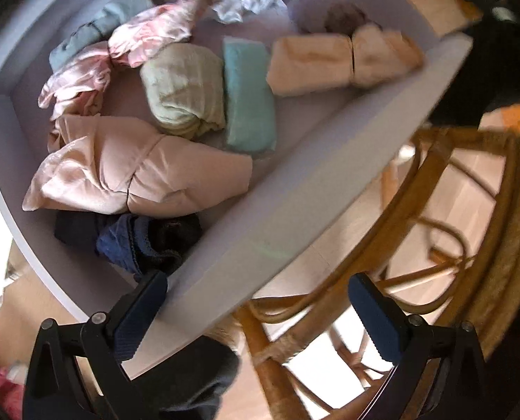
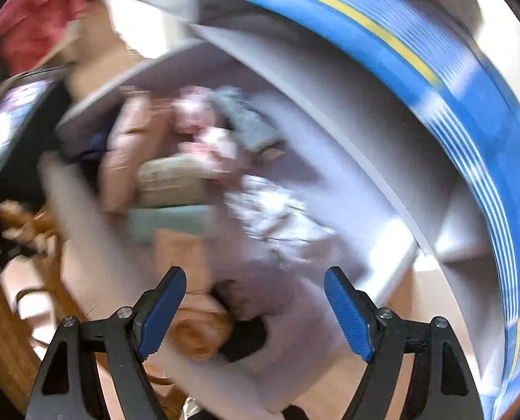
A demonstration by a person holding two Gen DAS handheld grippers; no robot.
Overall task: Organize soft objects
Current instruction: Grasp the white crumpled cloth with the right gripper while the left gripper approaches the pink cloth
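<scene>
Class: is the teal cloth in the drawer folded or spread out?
Folded: the teal cloth lies as a compact, straight-edged block beside the cream roll.

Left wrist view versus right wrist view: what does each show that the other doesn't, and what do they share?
Only the left wrist view shows the rattan chair clearly and the dark blue bundle. Only the right wrist view shows the blue striped cloth arching above. Both show the white drawer holding the teal roll, the cream roll and pink garments, with the left gripper and right gripper open and empty.
</scene>
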